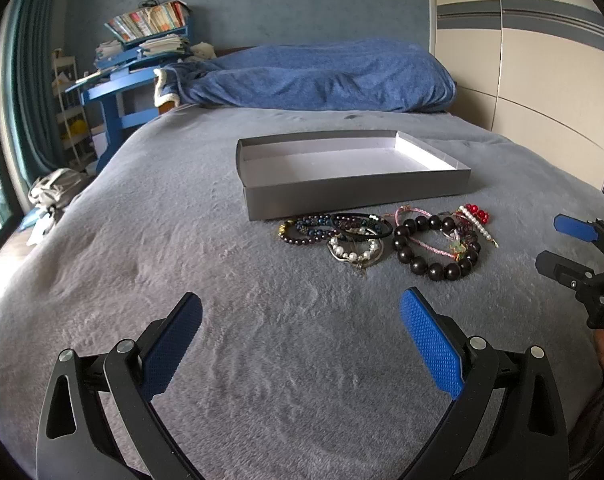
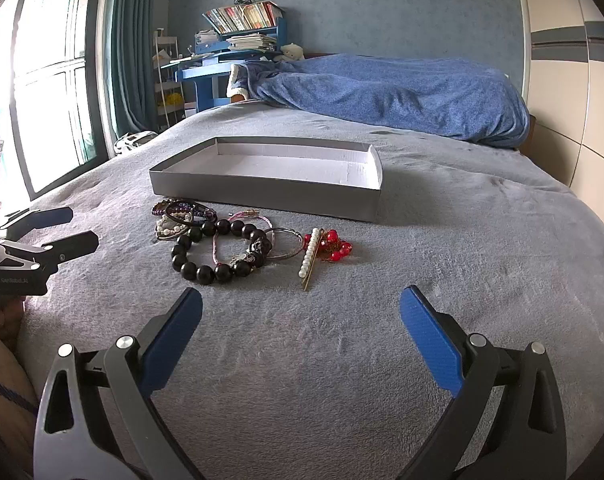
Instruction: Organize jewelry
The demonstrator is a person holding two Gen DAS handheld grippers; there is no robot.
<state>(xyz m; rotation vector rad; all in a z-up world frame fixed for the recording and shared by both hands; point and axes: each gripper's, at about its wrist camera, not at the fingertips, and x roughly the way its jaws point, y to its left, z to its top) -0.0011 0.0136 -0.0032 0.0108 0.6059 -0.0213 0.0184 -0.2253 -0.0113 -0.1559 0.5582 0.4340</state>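
The jewelry sits in a little heap on the grey bed cover (image 1: 181,280), in the middle of both views, just in front of the grey box (image 1: 354,192). The box has no lid and nothing in it, so I think it is waiting for the jewelry to go in. It lies close behind the heap, which makes each trip short.

In the heap I can see a big bracelet of dark round beads (image 2: 217,250), a pearl hair clip (image 2: 310,256) lying on some red beads (image 2: 336,246), and a tangle of smaller bracelets (image 1: 338,232) touching the box's front wall.

The left gripper (image 1: 302,344) hangs low at the bottom of its view with its jaws wide apart, holding nothing. The right gripper (image 2: 302,344) is the same: jaws spread, nothing between them. Both point at the heap, near it but not touching, likely ready to pick a first piece. The pearl clip lies at the edge, so it looks easiest to take.
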